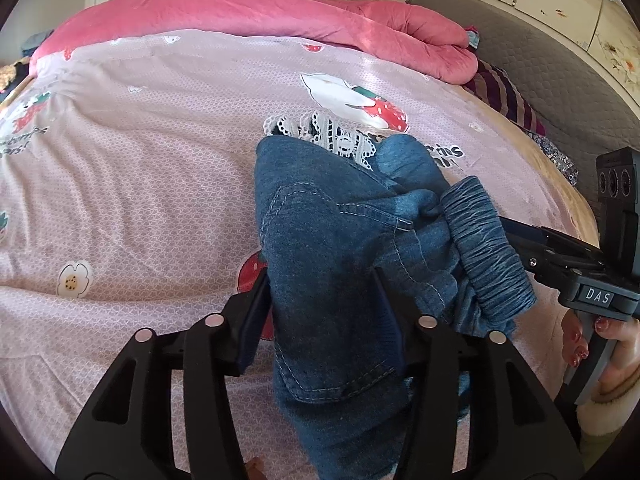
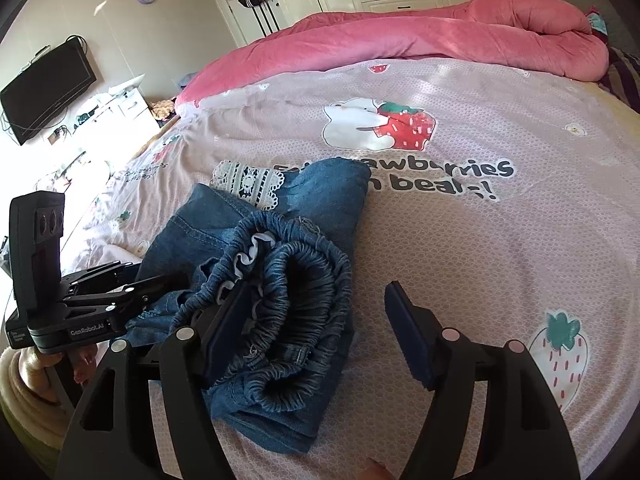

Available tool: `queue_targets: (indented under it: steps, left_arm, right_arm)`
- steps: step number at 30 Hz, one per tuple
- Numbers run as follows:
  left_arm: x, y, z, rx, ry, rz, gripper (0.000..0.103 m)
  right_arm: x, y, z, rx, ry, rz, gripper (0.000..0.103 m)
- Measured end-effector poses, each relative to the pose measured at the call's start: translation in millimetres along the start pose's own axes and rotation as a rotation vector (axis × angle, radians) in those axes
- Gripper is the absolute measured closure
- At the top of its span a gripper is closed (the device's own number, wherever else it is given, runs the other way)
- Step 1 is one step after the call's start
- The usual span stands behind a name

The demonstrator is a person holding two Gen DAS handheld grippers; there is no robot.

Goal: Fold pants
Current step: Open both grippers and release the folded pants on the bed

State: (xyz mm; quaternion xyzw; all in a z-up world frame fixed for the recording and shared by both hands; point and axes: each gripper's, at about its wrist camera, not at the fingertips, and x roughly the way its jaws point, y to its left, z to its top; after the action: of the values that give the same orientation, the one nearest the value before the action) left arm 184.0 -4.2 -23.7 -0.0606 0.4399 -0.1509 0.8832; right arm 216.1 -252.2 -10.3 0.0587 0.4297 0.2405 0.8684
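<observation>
Pants (image 2: 256, 280) of blue denim lie bunched and partly folded on the bed (image 2: 480, 240), over a pink sheet printed with bears and strawberries; at the left of the right wrist view a television (image 2: 48, 92) hangs on the wall, and just beside the pants the left tool (image 2: 160, 284) reaches in from the left edge, its tips buried in the denim; the left wrist view shows its two fingers (image 1: 256, 320) standing at a middling gap with a thick fold of the pants between them and touching both pads, so it holds the cloth; a lace trim (image 2: 248, 184) peeks out at the far end of the pile; the gathered elastic waistband (image 2: 288, 292) curls open in the middle; the right tool (image 2: 316, 332) stands wide, its left finger resting against the waistband, its right finger over bare sheet; a pink quilt (image 2: 440, 28) lies heaped along the far side.
</observation>
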Motion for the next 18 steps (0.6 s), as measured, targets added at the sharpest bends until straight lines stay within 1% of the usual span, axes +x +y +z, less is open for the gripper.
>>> queue_targets:
  steps: [3,5,10,18]
  left_arm:
    - [-5,-1,0,-0.003,-0.01,0.0,0.054]
    - [-10,-1,-2,-0.008,-0.019,0.001,0.048]
    - [-15,0,-2,-0.011,-0.029,0.004,0.042]
    - [-19,1,-1,-0.012,-0.037,0.012,0.03]
  right_arm:
    - [-2,1,0,-0.001,-0.004,-0.007,0.03]
    - [-4,1,0,-0.001,-0.011,-0.008,0.028]
    - [-6,2,1,0.002,-0.018,-0.012,0.021]
    - [-9,2,3,-0.005,-0.035,-0.011,0.015]
